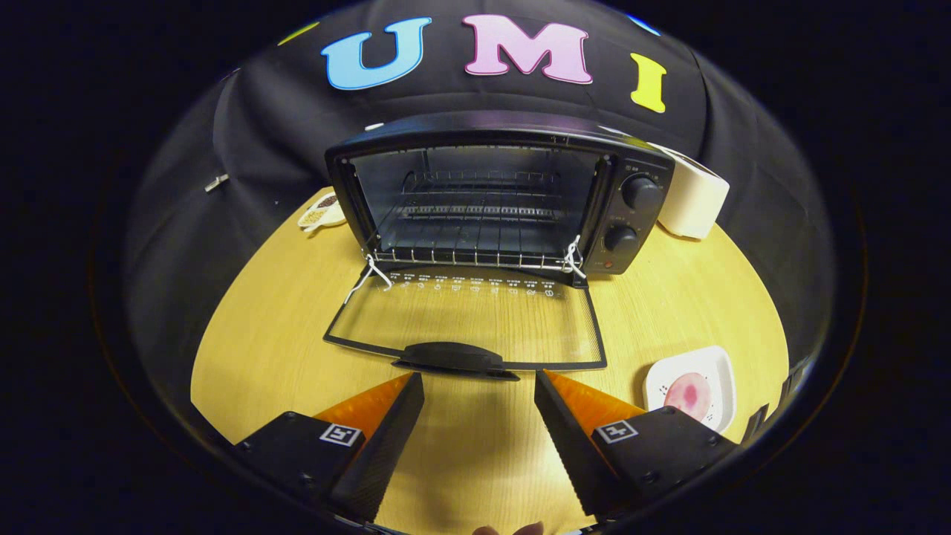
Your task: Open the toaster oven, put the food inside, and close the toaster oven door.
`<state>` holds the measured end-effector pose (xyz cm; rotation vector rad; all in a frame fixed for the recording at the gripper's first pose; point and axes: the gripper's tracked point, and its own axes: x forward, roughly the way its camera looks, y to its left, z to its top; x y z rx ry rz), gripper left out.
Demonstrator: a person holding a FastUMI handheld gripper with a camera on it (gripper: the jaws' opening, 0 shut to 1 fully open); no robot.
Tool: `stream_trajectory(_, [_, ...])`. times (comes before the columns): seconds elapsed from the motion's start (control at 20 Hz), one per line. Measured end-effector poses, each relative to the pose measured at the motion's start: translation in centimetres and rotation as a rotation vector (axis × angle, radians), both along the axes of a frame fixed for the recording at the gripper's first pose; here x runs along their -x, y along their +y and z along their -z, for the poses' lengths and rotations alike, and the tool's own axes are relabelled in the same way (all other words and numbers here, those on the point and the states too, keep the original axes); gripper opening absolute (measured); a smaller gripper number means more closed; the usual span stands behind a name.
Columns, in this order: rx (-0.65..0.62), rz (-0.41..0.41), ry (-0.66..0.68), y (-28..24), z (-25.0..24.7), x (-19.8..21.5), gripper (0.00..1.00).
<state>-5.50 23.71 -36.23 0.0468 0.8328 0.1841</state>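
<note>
Both fingers of our gripper (479, 401) are spread, empty; the food (688, 394) lies just right, toaster oven (498, 193) door (468, 319) down ahead.

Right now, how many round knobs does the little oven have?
2. The upper knob and the lower knob sit one above the other on the toaster oven panel, beside its open door. The gripper is open, holding nothing.
</note>
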Motion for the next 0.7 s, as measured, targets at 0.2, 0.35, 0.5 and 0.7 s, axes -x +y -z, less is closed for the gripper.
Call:
stream_trajectory(0.2, [-0.081, -0.07, -0.013, -2.5, -3.7, 0.6, 0.98])
stream_trajectory(0.35, [-0.112, -0.133, -0.021, -6.1, -6.1, 1.0, 0.98])
stream_trajectory(0.5, [-0.123, -0.141, -0.008, -11.2, -7.6, 0.7, 0.98])
stream_trajectory(0.7, [-0.09, -0.126, 0.067, -19.1, -6.9, 0.1, 0.98])
